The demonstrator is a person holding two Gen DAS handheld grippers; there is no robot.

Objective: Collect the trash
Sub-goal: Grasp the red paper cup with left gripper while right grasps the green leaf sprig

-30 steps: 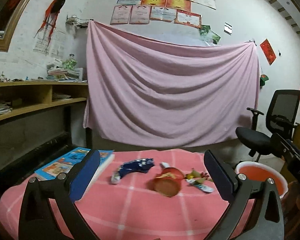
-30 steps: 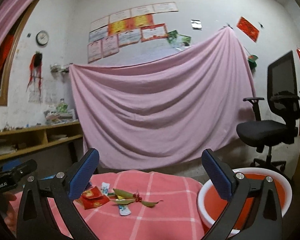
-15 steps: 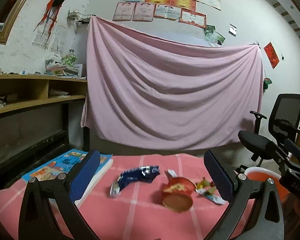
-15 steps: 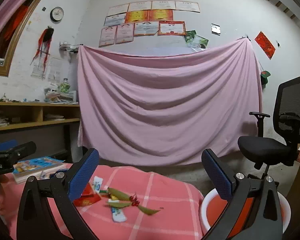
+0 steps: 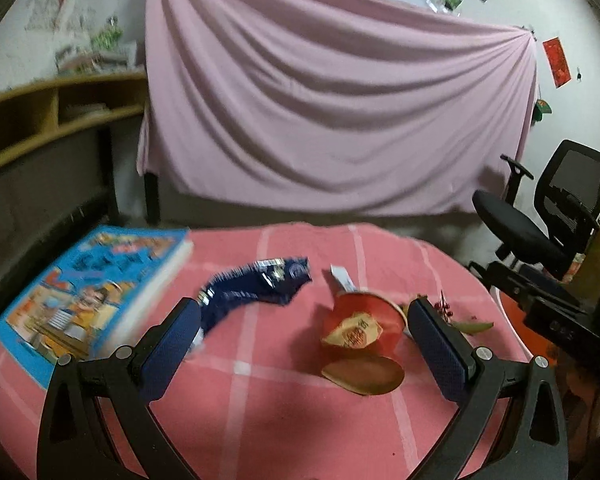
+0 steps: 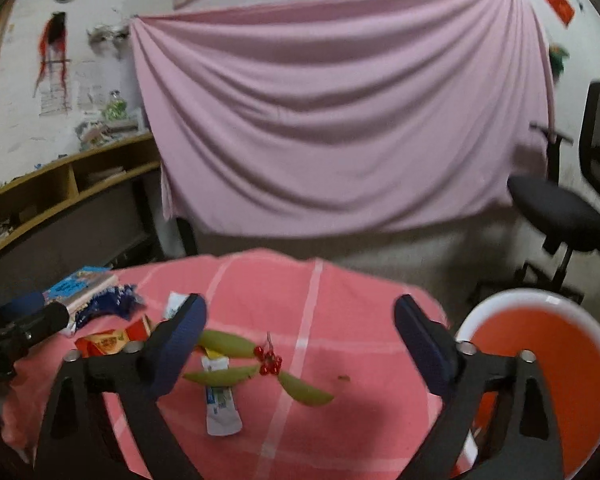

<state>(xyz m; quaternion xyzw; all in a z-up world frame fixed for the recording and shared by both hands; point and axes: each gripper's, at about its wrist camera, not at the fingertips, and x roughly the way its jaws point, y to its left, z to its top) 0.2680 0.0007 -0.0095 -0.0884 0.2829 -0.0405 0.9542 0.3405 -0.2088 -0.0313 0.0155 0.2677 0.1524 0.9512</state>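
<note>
Left gripper (image 5: 304, 322): hovering, jaws wide apart, over red cup (image 5: 362, 330) lying tipped beside blue wrapper (image 5: 256, 286). Right gripper (image 6: 300, 326): jaws spread, holding nothing, hanging above green leaves (image 6: 224, 342), berries (image 6: 269, 362), sachet (image 6: 220, 404); red basin (image 6: 556, 364) sitting just beside tablecloth (image 6: 360, 400).

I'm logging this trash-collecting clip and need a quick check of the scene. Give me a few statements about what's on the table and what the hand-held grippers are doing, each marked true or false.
1. The left hand-held gripper is shut on the blue wrapper. False: its jaws stand wide open and hold nothing.
2. A crushed red paper cup lies on its side on the pink checked tablecloth. True.
3. The book stands upright on the wooden shelf. False: it lies flat on the table's left side.
4. The right hand-held gripper is open and empty. True.
5. The red basin sits beside the table, to its right. True.
</note>
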